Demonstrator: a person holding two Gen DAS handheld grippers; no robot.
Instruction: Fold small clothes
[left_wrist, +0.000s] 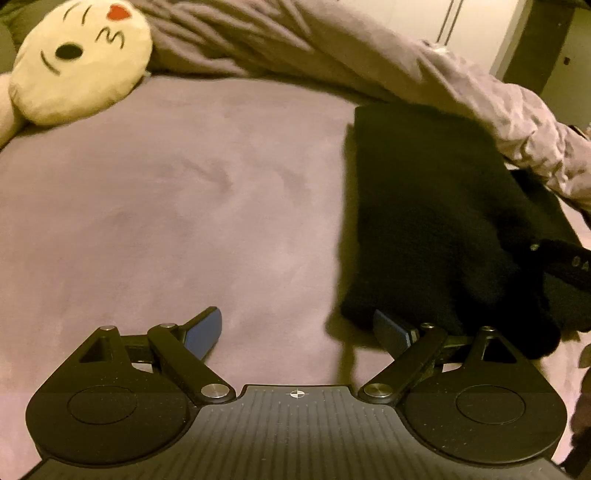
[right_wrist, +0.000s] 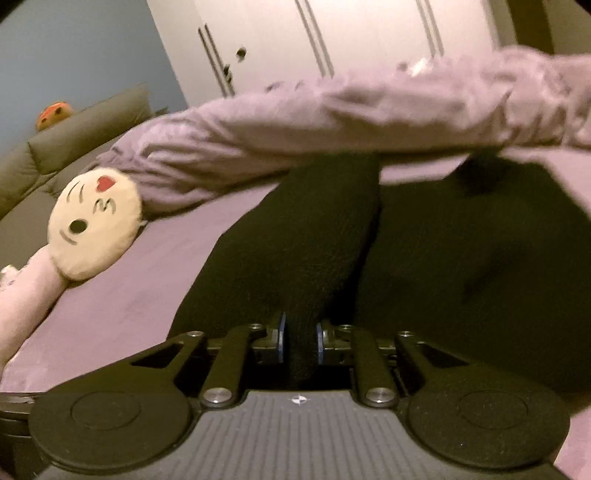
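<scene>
Black knitted garment lies long and flat on the mauve bedsheet, at two o'clock from the spread left gripper. The right gripper pinches a fold of its fuzzy fabric.

Both wrist views skim low over the bed, sharing the emoji pillow.

- The black garment was matt, fuzzy knit cloth.
- The bed sheet was soft, brushed cloth.
- The left gripper was matt black plastic with shiny metal pins.
</scene>
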